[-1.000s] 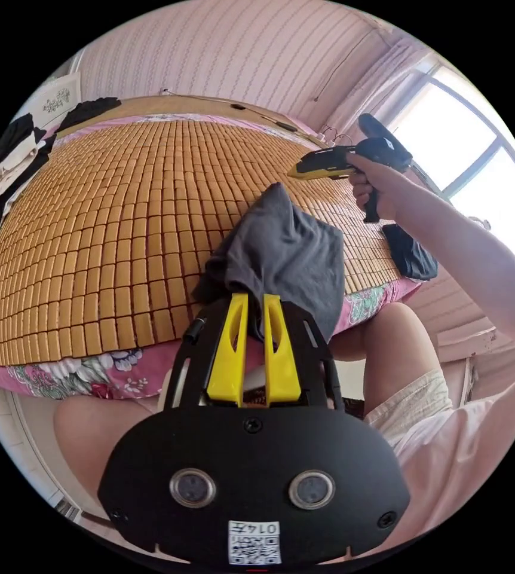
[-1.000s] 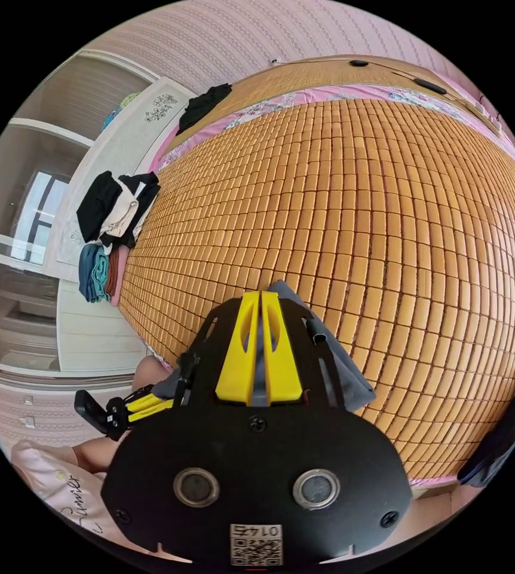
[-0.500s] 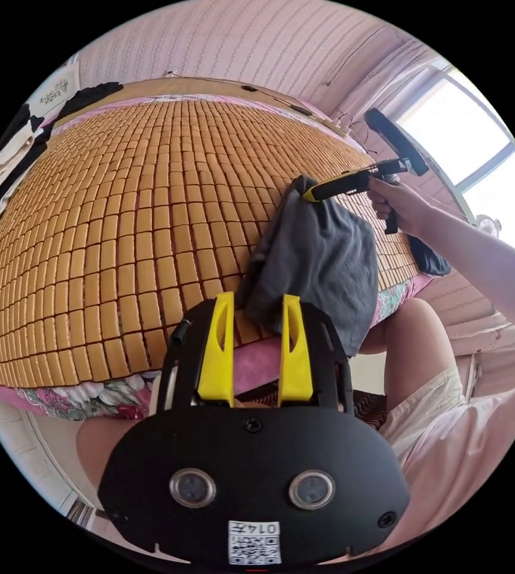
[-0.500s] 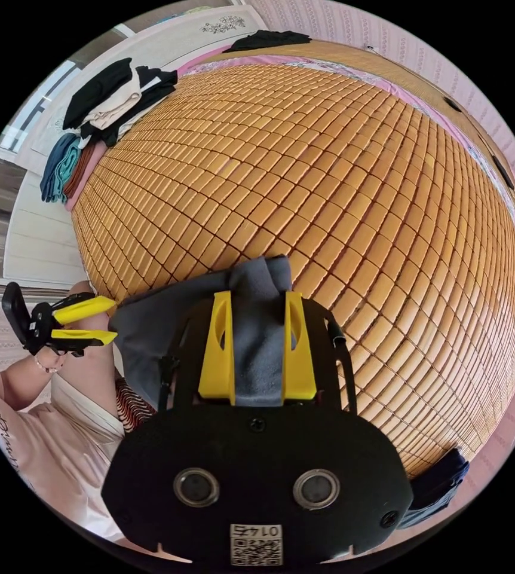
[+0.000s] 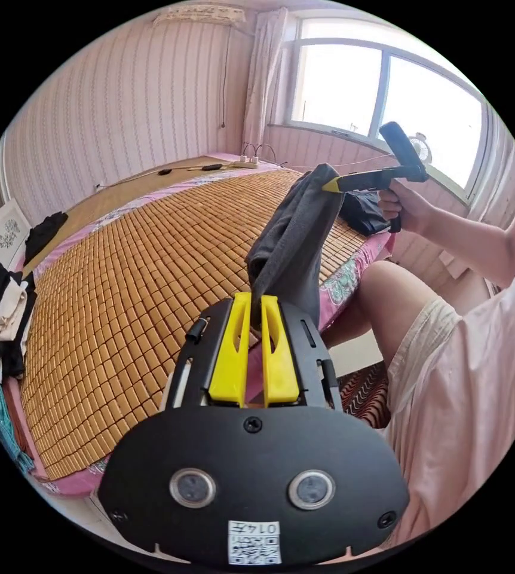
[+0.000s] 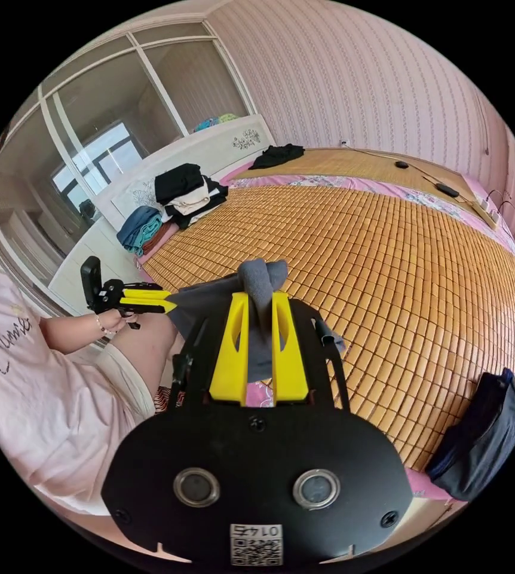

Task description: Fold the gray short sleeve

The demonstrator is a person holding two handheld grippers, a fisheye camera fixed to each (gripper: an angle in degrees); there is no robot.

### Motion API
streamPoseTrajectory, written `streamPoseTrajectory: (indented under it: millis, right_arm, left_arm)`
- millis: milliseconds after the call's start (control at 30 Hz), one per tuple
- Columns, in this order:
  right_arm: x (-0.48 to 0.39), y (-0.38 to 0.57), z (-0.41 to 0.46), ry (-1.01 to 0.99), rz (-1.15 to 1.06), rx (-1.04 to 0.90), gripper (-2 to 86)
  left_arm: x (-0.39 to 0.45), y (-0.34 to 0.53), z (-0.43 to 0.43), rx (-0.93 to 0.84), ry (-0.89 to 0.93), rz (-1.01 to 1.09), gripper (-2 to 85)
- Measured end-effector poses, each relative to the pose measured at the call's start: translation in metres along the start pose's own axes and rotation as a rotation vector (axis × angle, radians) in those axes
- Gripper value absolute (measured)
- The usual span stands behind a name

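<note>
The gray short-sleeve shirt hangs bunched in the air above the near edge of the bed, strung between both grippers. In the left gripper view, my left gripper is shut on the shirt's lower end. My right gripper, held in a hand, pinches the upper end. In the right gripper view, my right gripper is shut on a fold of the shirt, which runs left to the left gripper. Much of the shirt is hidden behind the gripper bodies.
An orange bamboo mat covers the bed. A pile of folded clothes sits at one end, a black garment at the far side and a dark blue garment at the near corner. The person's knee is beside the bed edge.
The left gripper, open half a second ago, has shut on the shirt. Both hands have risen and turned, and the shirt is off the mat.
</note>
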State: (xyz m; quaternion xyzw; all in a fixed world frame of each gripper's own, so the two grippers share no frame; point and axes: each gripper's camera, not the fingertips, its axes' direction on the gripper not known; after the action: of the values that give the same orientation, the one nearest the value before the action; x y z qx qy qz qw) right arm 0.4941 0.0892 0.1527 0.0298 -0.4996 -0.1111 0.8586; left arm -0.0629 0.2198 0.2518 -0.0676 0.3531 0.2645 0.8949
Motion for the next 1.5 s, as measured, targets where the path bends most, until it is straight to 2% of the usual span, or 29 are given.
streamPoseTrajectory:
  millis: [200, 300, 500, 600, 633, 733, 800, 933, 1133, 1233, 1400, 1500]
  right_arm:
    - [-0.017, 0.08, -0.113, 0.159, 0.085, 0.208, 6.5]
    - [-0.017, 0.108, -0.169, 0.267, 0.13, 0.3, 6.5]
    - [0.037, 0.106, -0.272, 0.448, 0.299, 0.201, 6.8]
    - [0.116, 0.09, -0.283, 0.596, 0.404, 0.102, 8.4]
    - [0.156, 0.091, -0.279, 0.642, 0.488, 0.089, 10.2]
    - [0.229, 0.116, -0.253, 0.61, 0.73, -0.006, 12.4]
    - [0.229, 0.133, -0.233, 0.574, 0.756, -0.035, 13.3]
    - [0.163, 0.184, -0.179, 0.602, 0.692, -0.035, 12.8]
    - [0.036, 0.233, -0.06, 0.493, 0.61, -0.168, 11.0]
    - [-0.022, 0.22, -0.009, 0.442, 0.516, -0.203, 11.4]
    - [-0.105, 0.158, 0.069, 0.487, 0.28, -0.207, 9.8]
    - [-0.16, 0.11, 0.125, 0.416, 0.097, -0.199, 9.8]
  left_arm:
    - [0.08, -0.058, -0.04, 0.107, 0.043, 0.249, 2.2]
    - [0.11, -0.1, -0.038, 0.173, 0.139, 0.323, 2.4]
    - [0.171, -0.215, 0.019, 0.331, 0.295, 0.413, 3.0]
    - [0.186, -0.287, 0.087, 0.252, 0.331, 0.272, 4.3]
    - [0.187, -0.307, 0.116, 0.172, 0.318, 0.208, 4.9]
    - [0.18, -0.319, 0.16, -0.013, 0.222, 0.138, 5.7]
    - [0.165, -0.305, 0.16, -0.038, 0.238, 0.098, 5.7]
    - [0.128, -0.23, 0.117, -0.035, 0.265, 0.097, 5.1]
    - [0.077, -0.091, 0.018, -0.128, 0.126, 0.009, 6.0]
    - [0.055, -0.035, -0.039, -0.121, 0.033, -0.092, 7.3]
    - [0.009, 0.043, -0.135, -0.049, -0.113, -0.3, 11.3]
    - [-0.024, 0.101, -0.204, 0.055, -0.228, -0.442, 11.0]
